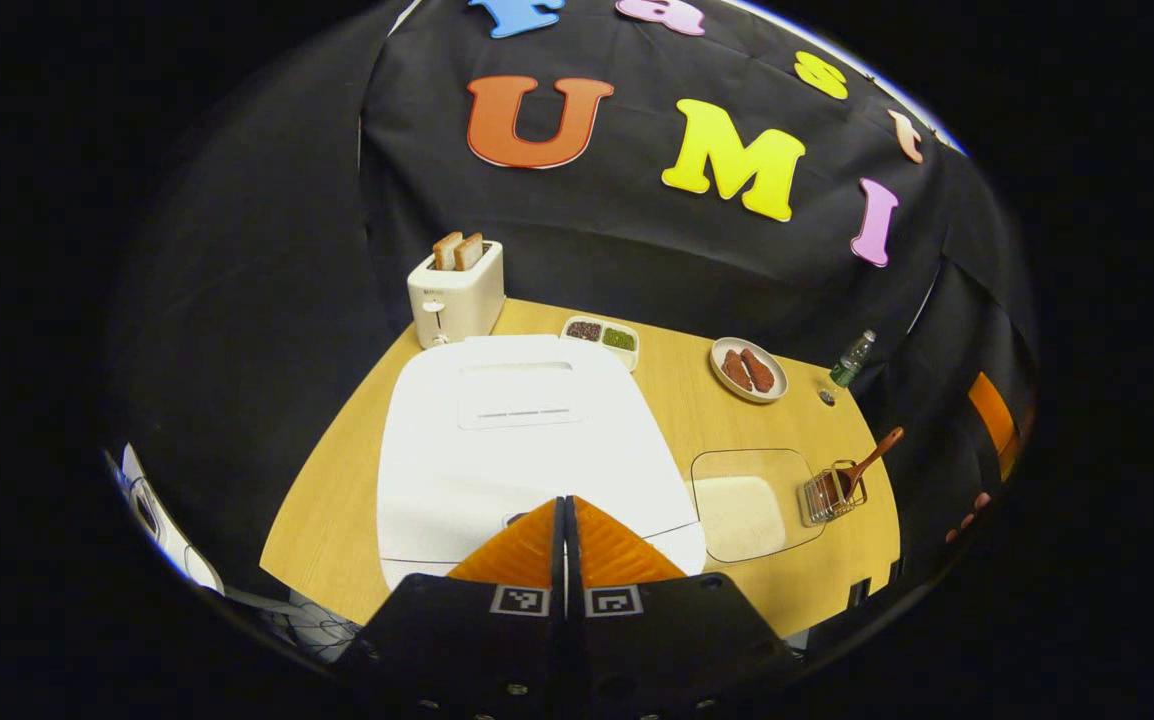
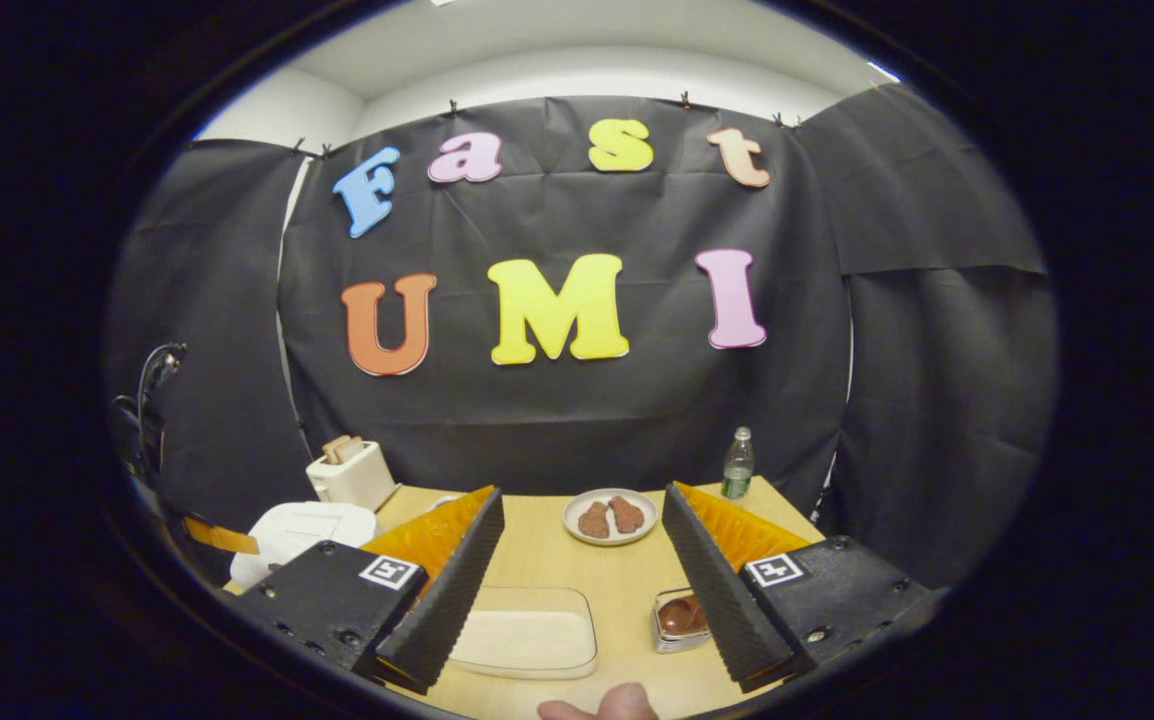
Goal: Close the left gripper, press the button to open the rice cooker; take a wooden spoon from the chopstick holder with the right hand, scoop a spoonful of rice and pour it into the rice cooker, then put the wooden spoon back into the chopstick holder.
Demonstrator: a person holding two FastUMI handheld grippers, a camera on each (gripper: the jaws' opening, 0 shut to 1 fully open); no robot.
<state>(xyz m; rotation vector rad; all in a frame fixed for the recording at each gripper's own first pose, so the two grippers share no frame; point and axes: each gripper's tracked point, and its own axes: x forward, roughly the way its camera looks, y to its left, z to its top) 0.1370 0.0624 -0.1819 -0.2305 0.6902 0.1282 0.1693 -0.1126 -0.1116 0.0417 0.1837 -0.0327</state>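
Note:
The white rice cooker (image 1: 517,440) sits on the table with its lid down. My left gripper (image 1: 565,502) is shut with nothing in it, its tips over the cooker's front edge. To the right lie a clear tray of rice (image 1: 752,510) and a wire chopstick holder (image 1: 830,495) with the wooden spoon (image 1: 875,457) leaning out of it. In the right gripper view my right gripper (image 2: 582,498) stands open above the table's near edge. The rice tray (image 2: 527,630) shows between its fingers, the holder (image 2: 665,632) and spoon (image 2: 682,612) by its right finger, the cooker (image 2: 302,530) at left.
A toaster (image 1: 455,292) with two slices stands at the back left, with a two-part dish of beans (image 1: 601,338) beside it. A plate of meat (image 1: 748,369) and a green bottle (image 1: 851,360) are at the back right. A person's fingertip (image 2: 602,706) shows at the bottom edge.

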